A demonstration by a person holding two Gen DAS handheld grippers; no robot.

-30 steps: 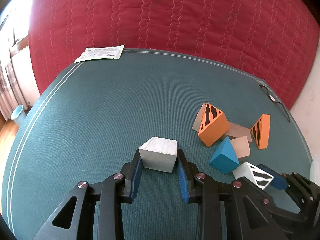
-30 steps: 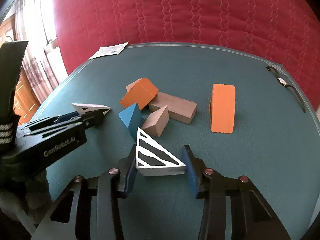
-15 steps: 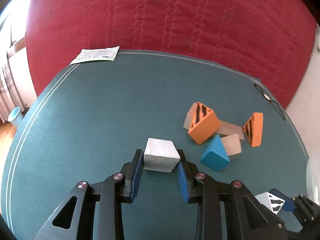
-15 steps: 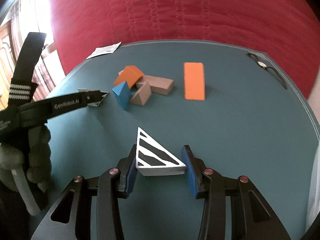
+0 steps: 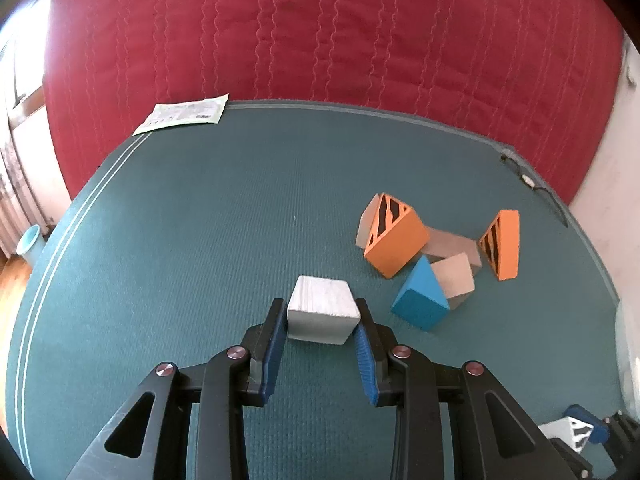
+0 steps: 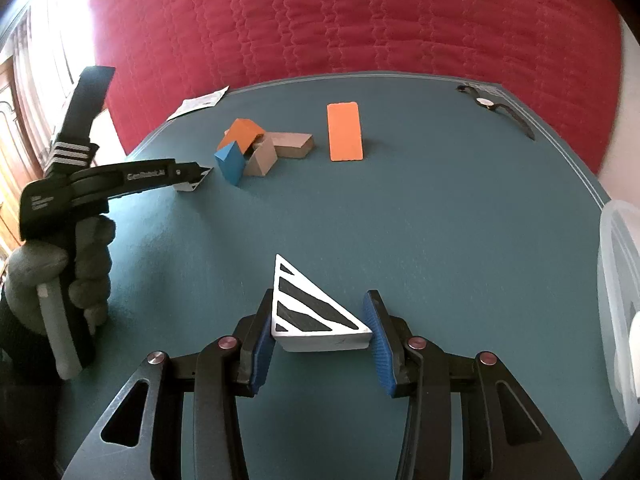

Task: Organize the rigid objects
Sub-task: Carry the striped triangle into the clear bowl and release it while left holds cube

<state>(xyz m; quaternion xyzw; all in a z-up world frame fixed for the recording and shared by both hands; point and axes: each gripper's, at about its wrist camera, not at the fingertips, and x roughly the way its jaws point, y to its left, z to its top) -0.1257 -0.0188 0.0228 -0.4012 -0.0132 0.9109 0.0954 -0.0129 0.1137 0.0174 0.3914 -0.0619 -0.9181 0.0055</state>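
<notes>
Left wrist view: your left claw is clamped on the white block, both pads touching its sides. It sits low over the counter; can't tell if it touches the mat. Right wrist view: your right claw is gripping the white striped wedge, striped face up, also apparently off the surface.

Progress, my read: early to mid. Two pieces in hand, none visibly sorted yet. Still loose in a heap: orange striped wedge, blue wedge, tan block touching it, a longer tan block behind. A second orange wedge stands just beside the heap, apart from it.

Room and edges:
- Left half of the counter is open mat; only a paper packet at the far-left edge, overhanging slightly.
- A black strap lies at the far-right edge; keep clear.
- A translucent container sits at the right edge of the right wrist view, near your right claw. Likely the drop target, but that's a guess.
- Red quilted backdrop bounds the far side.
- Heap is just right of your left claw; swing left to avoid clipping the blue wedge.
</notes>
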